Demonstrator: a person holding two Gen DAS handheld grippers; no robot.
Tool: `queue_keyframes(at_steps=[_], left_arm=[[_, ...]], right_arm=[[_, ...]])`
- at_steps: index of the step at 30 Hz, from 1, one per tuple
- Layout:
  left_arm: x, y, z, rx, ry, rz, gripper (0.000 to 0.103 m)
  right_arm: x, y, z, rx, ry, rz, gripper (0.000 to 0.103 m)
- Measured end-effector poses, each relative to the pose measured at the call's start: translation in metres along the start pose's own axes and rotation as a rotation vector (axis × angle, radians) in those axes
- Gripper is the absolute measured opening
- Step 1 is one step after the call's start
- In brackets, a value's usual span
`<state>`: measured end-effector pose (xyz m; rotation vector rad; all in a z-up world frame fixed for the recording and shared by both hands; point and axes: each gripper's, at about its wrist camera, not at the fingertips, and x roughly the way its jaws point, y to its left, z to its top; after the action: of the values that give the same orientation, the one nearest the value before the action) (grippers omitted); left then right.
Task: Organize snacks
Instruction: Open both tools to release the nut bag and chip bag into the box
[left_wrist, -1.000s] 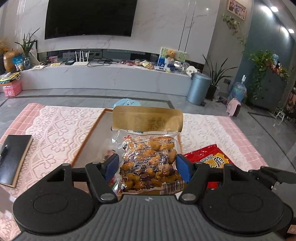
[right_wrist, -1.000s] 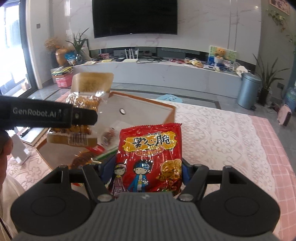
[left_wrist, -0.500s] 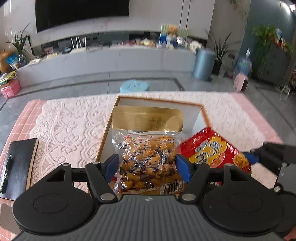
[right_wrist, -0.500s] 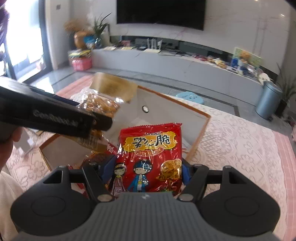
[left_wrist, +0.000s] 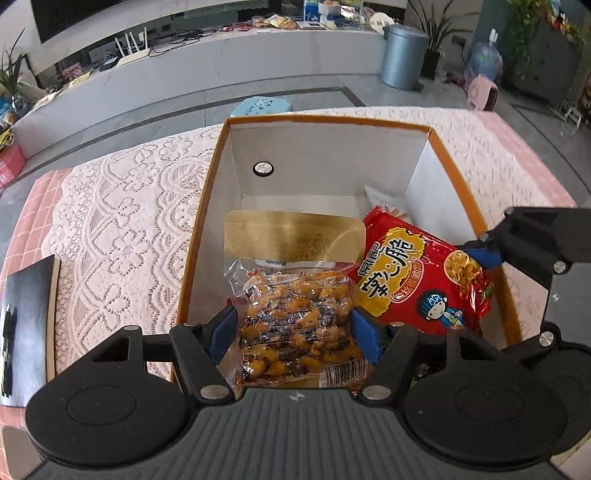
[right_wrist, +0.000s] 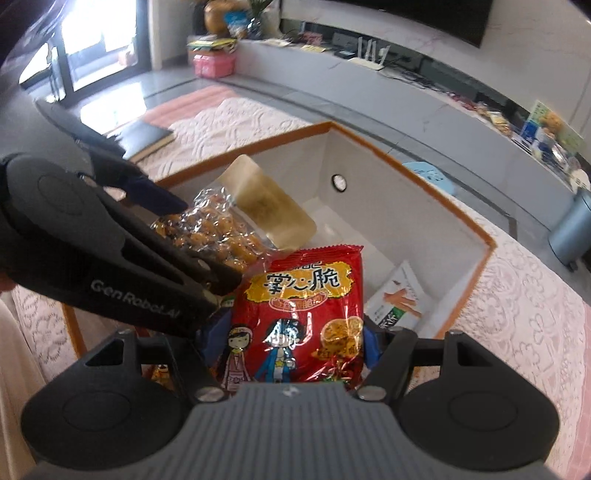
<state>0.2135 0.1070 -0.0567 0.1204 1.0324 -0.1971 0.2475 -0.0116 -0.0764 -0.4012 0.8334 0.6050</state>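
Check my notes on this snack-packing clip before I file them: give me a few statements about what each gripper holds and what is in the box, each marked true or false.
1. The left gripper is shut on a clear bag of brown snacks with a gold top. True.
2. The right gripper is open and holds nothing. False: it is shut on a red snack packet.
3. Both packs are above the open orange-rimmed box. True.
4. The box holds nothing yet. False: a white packet lies in its corner.
5. The box has a lid on it. False: it is open at the top, its white inner walls showing.
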Motion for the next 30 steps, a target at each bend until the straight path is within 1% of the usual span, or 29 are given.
queue_keyframes(at_steps=[5,10,14,17,19,24,28,30], left_arm=[[0.007,-0.001,0.004,0.013,0.040,0.010,0.077],[0.013,0.003,0.004,0.012,0.077,0.021,0.077],[0.014,0.001,0.005,0.032,0.085,0.039,0.078],[0.015,-0.002,0.006,0.042,0.084,0.054,0.078],[0.015,-0.002,0.006,0.040,0.083,0.056,0.079],[0.012,0.001,0.005,0.035,0.058,0.065,0.081],[0.006,0.002,0.004,0.033,0.038,0.064,0.085],[0.001,0.001,0.004,0.033,0.011,0.072,0.085]], right_arm=[[0.014,0.002,0.000,-0.051,0.028,0.016,0.067],[0.017,0.005,-0.002,-0.091,0.043,0.020,0.067],[0.021,0.007,-0.003,-0.088,0.061,0.018,0.068],[0.022,0.007,-0.003,-0.079,0.063,0.009,0.068],[0.021,0.007,-0.004,-0.073,0.060,0.009,0.072],[0.016,0.006,-0.004,-0.062,0.053,-0.005,0.075],[0.009,0.006,-0.003,-0.048,0.032,-0.014,0.085],[0.005,0.007,-0.002,-0.049,0.015,-0.017,0.085]])
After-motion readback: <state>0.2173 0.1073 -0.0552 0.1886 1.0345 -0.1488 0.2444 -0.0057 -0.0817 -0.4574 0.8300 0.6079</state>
